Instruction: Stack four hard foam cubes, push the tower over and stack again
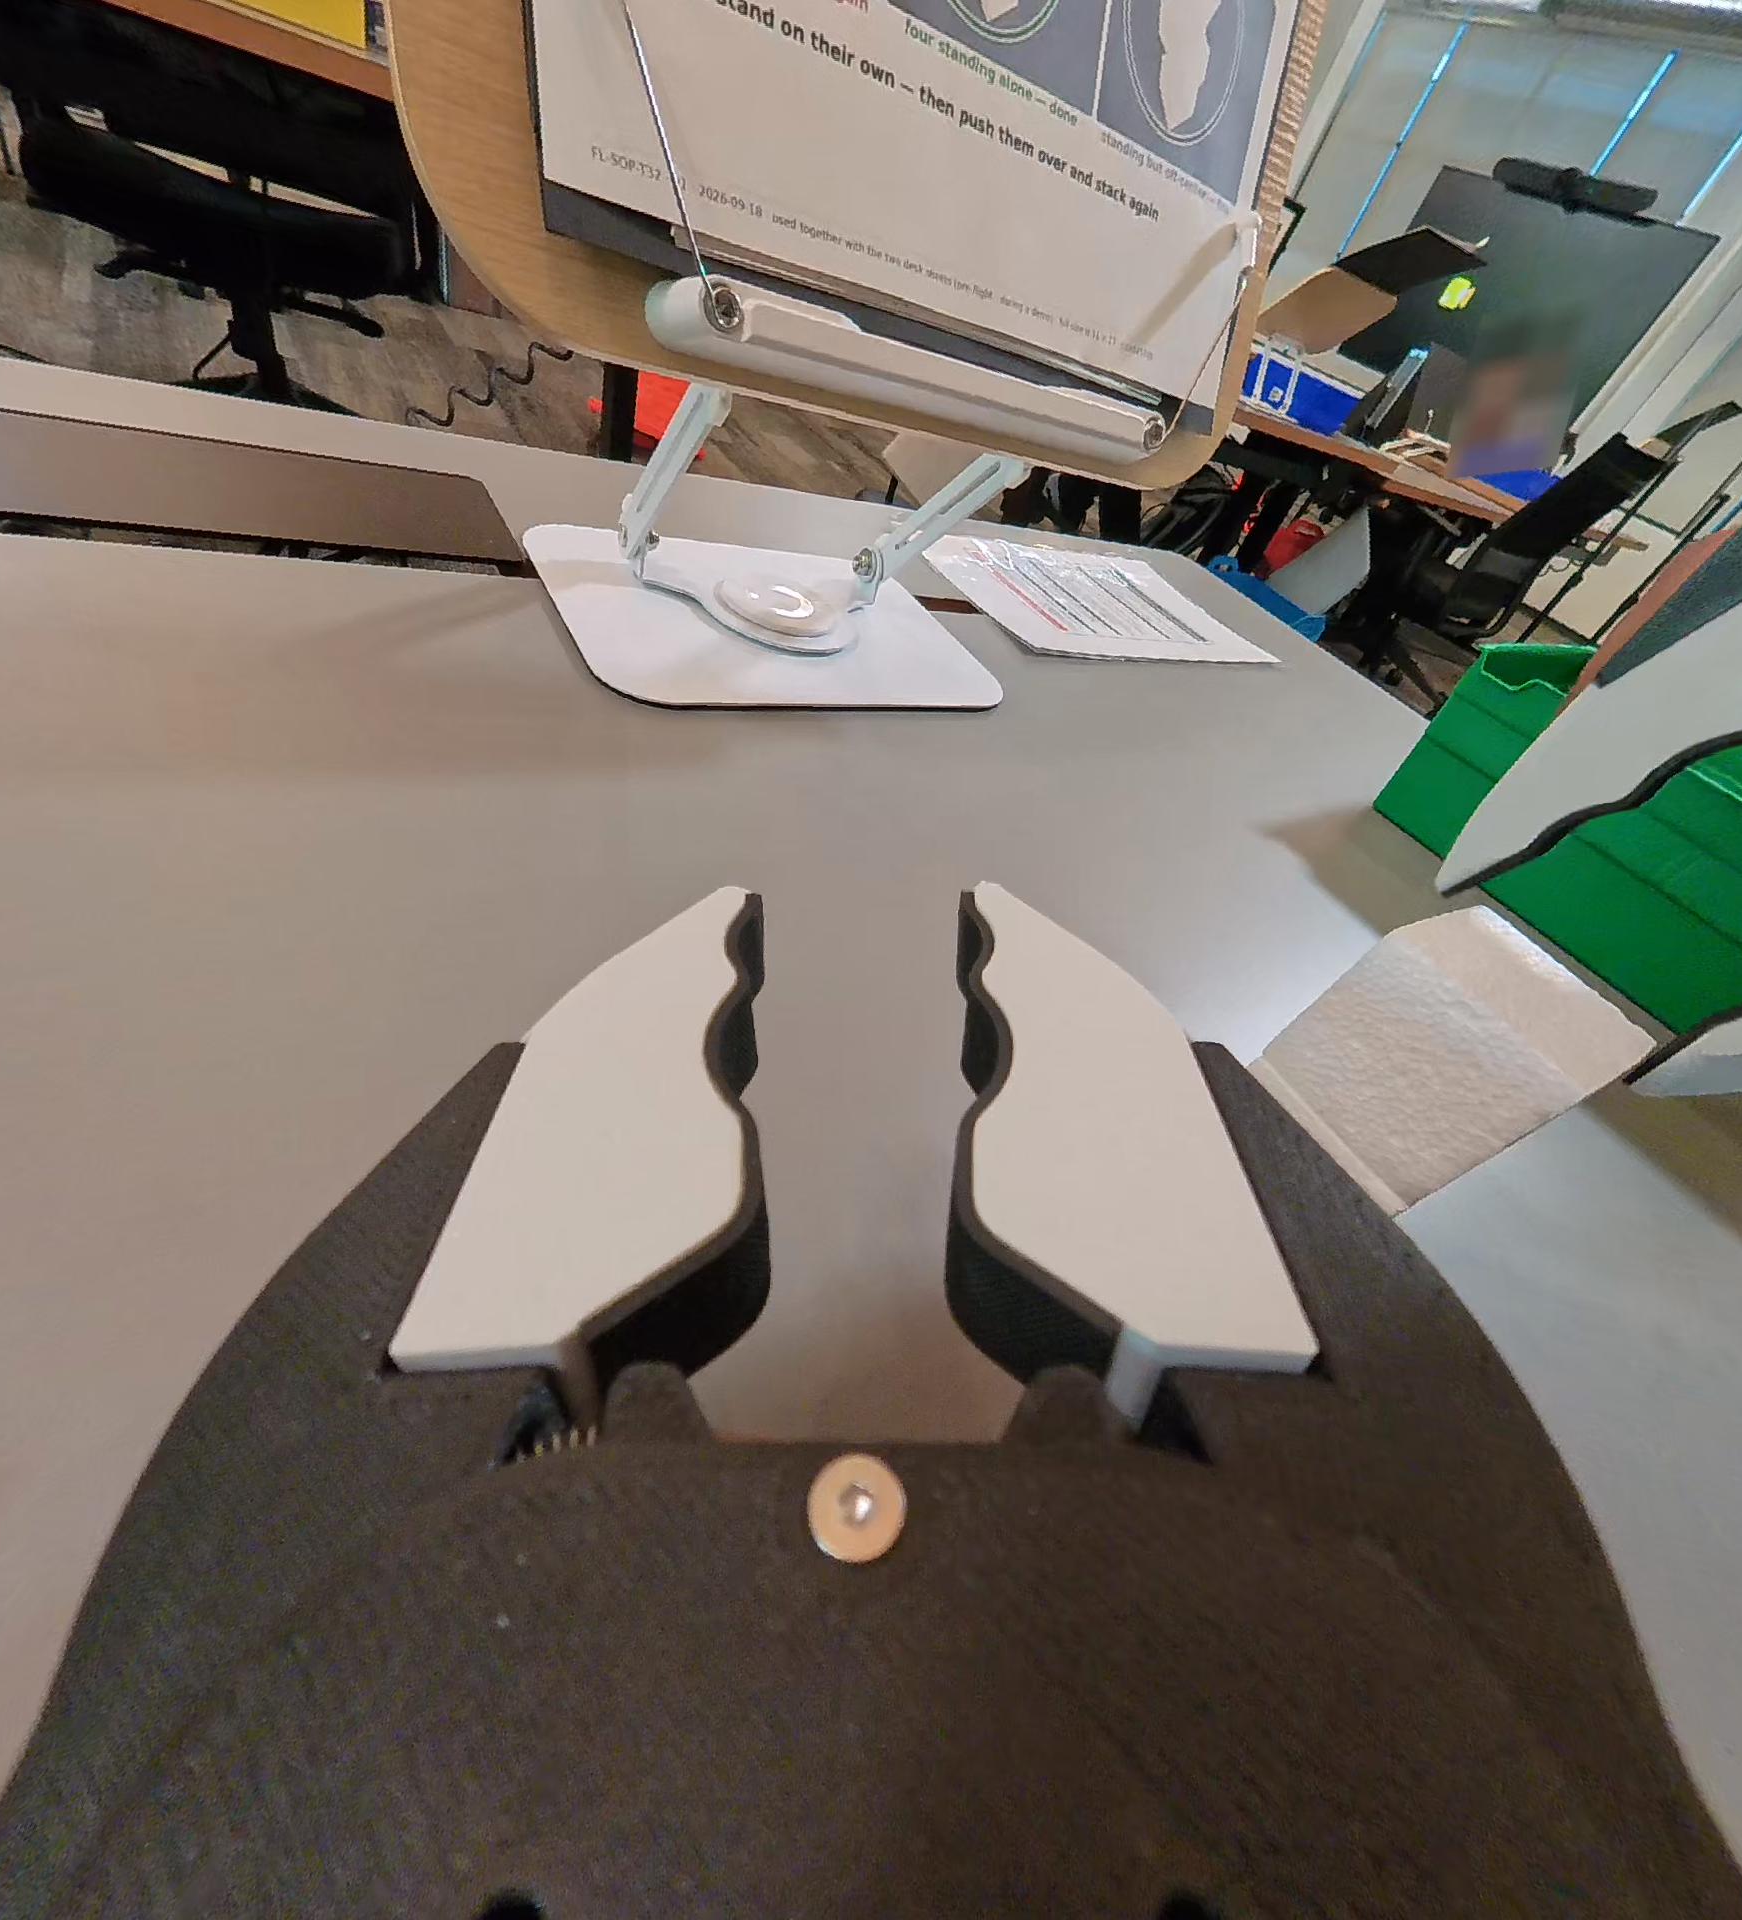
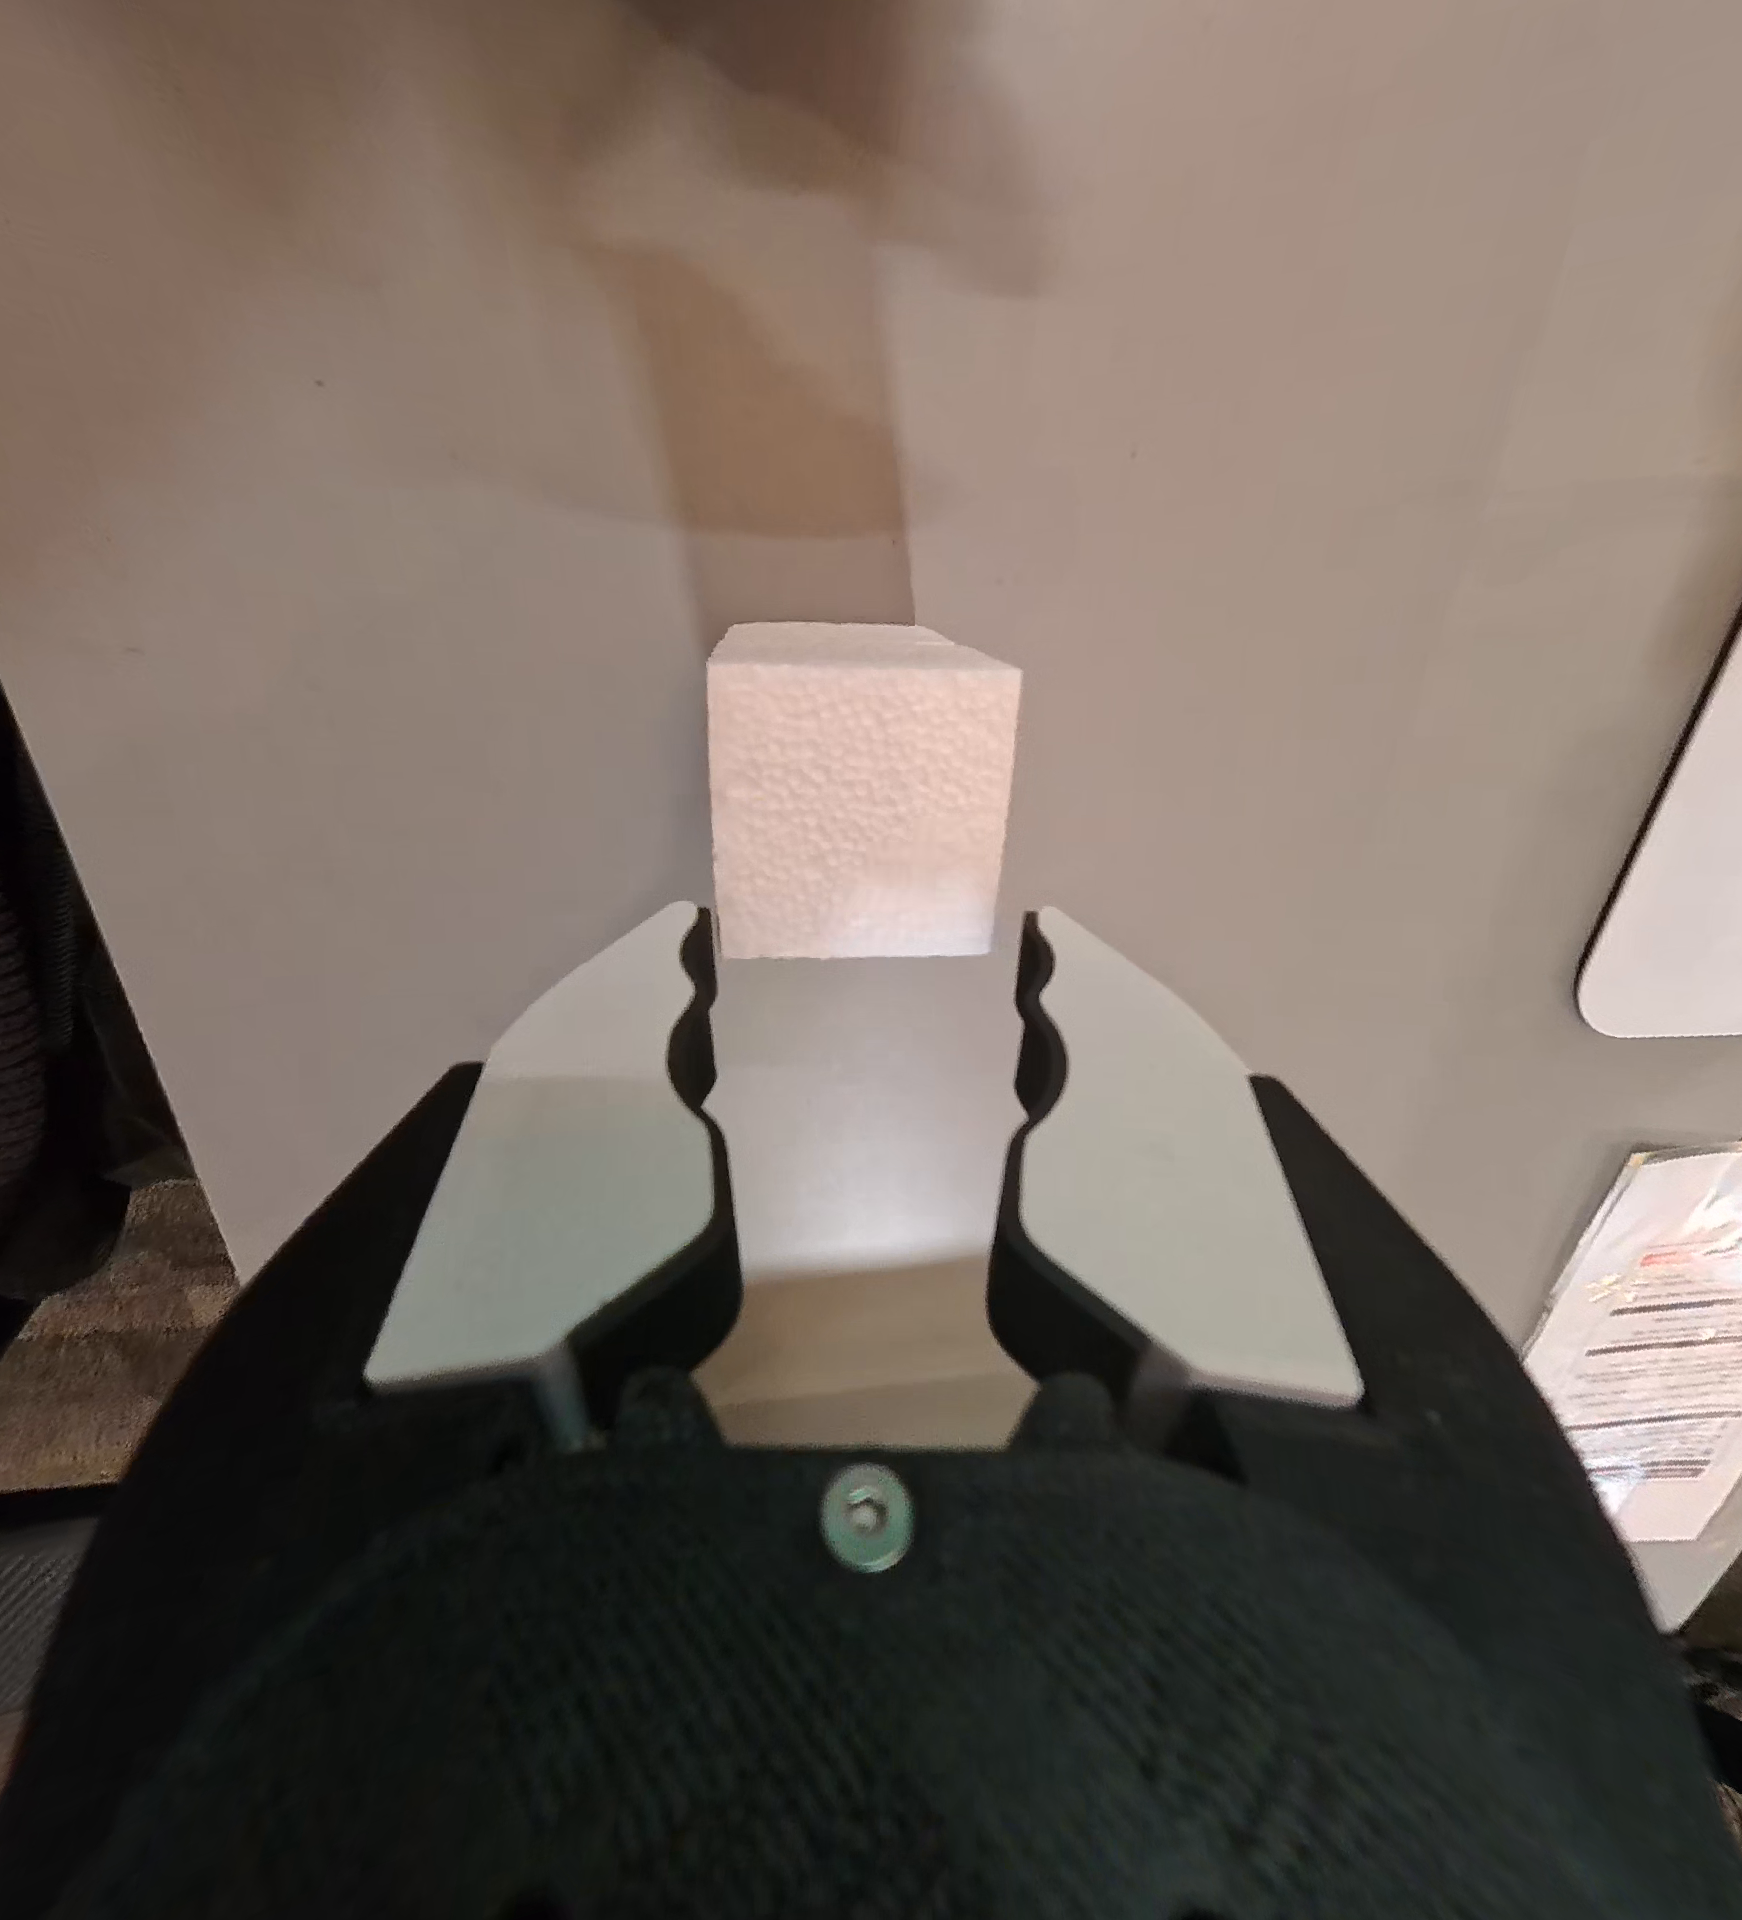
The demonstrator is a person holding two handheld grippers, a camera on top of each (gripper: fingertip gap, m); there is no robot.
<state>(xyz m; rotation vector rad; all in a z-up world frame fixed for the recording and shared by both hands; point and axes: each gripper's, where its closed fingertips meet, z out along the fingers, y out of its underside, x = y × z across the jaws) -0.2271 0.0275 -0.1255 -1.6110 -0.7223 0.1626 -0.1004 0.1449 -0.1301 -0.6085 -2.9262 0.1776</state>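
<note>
My right gripper points down at the grey table. White foam fills the gap between its jaws, blurred and close. A white foam cube shows just past the fingertips, in line with it, and a thin edge of more foam shows behind. In the left wrist view the same foam rises as a short column from the table at the right, with the right gripper's fingers on either side of its upper end. My left gripper is open and empty, low over the table to the left of the foam.
A document stand with a white base stands at the back of the table, and a laminated sheet lies beside it. Both show at the right of the right wrist view: base, sheet. Green bins stand beyond the table. The table's edge runs along the left.
</note>
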